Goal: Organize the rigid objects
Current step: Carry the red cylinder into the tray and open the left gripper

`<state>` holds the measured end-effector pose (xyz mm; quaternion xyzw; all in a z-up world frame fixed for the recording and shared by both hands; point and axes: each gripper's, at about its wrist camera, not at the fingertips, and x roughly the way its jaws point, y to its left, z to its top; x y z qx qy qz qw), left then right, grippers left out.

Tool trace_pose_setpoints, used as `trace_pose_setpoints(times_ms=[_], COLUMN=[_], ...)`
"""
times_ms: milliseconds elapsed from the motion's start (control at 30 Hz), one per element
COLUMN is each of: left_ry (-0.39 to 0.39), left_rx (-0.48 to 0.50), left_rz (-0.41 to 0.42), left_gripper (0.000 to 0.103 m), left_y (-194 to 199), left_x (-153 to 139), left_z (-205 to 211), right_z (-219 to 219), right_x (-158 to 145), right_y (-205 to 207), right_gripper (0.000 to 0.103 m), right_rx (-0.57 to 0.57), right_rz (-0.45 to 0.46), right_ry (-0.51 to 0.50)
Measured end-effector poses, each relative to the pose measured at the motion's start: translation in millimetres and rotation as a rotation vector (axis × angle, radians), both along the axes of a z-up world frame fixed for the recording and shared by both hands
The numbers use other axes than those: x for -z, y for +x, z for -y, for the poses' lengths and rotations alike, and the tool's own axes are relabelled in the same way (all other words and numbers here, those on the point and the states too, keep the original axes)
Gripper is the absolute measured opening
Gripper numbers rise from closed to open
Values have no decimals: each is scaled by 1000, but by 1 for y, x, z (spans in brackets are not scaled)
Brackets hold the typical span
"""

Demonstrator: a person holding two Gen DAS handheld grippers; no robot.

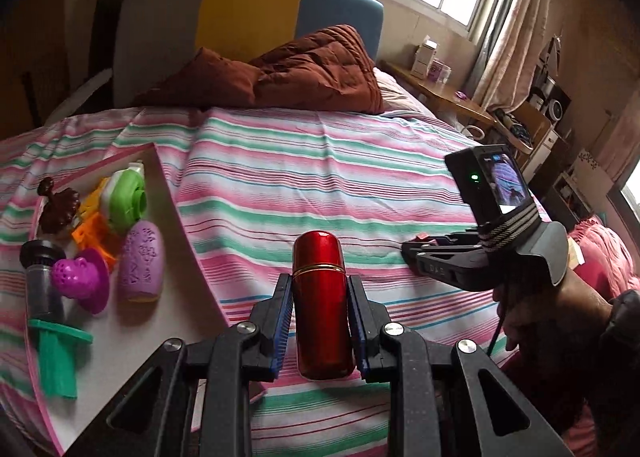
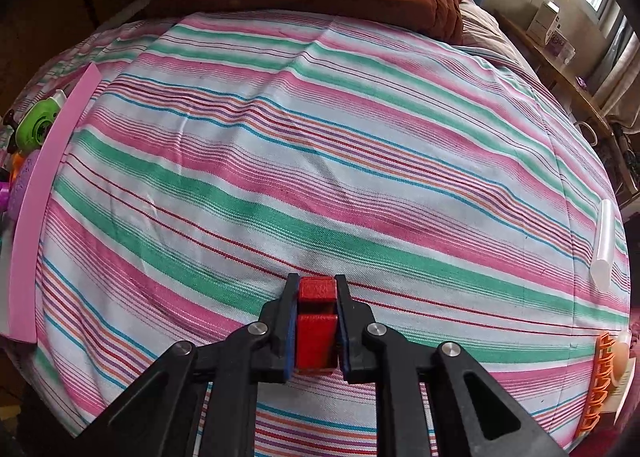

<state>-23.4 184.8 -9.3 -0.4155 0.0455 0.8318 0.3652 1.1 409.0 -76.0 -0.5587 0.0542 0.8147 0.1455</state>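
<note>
My left gripper [image 1: 318,285] is shut on a shiny red cylinder [image 1: 322,305] with a gold band, held above the striped bed to the right of a white tray with a pink rim [image 1: 188,233]. The tray holds a green and white roller [image 1: 126,197], a purple oval piece [image 1: 142,261], a magenta perforated piece [image 1: 82,281], a brown figure [image 1: 60,209], orange pieces [image 1: 94,233], a dark tube [image 1: 40,281] and a green comb-like piece [image 1: 58,353]. My right gripper [image 2: 317,285] is shut on a small red block [image 2: 316,325] just above the bedspread; it also shows in the left wrist view [image 1: 408,251].
A brown quilt [image 1: 304,69] lies at the head of the bed. A translucent white tube [image 2: 603,245] and an orange lattice piece [image 2: 600,377] lie at the bed's right edge. A wooden bedside shelf [image 1: 444,91] with boxes stands by the window.
</note>
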Motion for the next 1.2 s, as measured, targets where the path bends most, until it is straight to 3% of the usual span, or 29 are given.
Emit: trace_pose_setpoints(times_ms=[467, 833, 1200], left_ry=[-24, 22, -75], left_rx=[-138, -280, -293], left_rz=[33, 148, 124], left_gripper=[27, 27, 27], left_y=[-17, -30, -31], left_x=[14, 29, 49], left_z=[56, 151, 152], right_z=[4, 9, 10], right_x=[-2, -3, -3], right_y=[-1, 2, 1], right_gripper=[15, 15, 15], right_rx=[-4, -16, -19], right_rz=[1, 7, 8], right_ry=[14, 40, 50])
